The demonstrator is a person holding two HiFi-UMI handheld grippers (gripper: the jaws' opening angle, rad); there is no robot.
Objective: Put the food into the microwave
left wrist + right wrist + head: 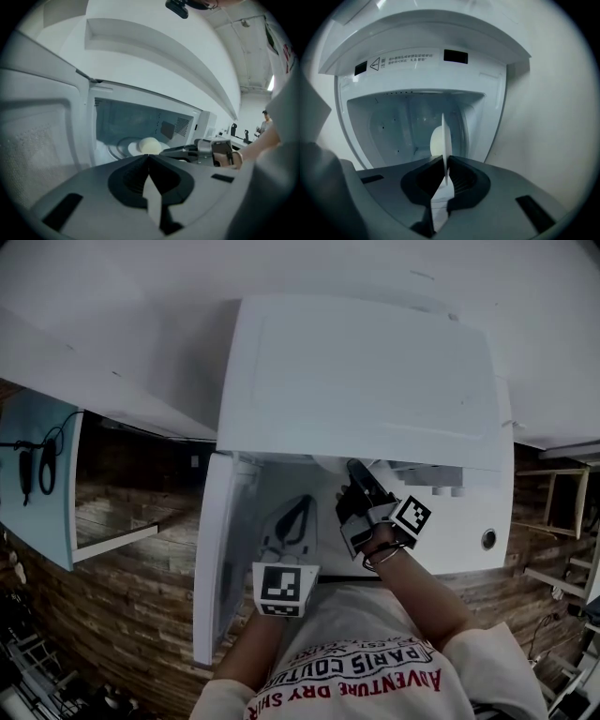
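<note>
The white microwave (366, 371) stands with its door (220, 549) swung open to the left. In the left gripper view a pale round bun (150, 145) rests on a white plate (132, 149) on the cavity floor. My right gripper (356, 474) reaches into the opening. In its own view the plate (446, 133) shows edge-on between the jaws, with the bun (435, 143) just left of it; the right gripper (445, 161) is shut on the plate's rim. My left gripper (302, 507) hovers in front of the opening beside the door, and the left gripper (149, 157) is shut on nothing.
A round knob (487, 539) sits on the microwave's control panel at the right. A light blue cabinet (37, 484) hangs at the left over a wooden floor (141, 615). Wooden frames (553, 512) stand at the right. A person (265, 123) stands far off.
</note>
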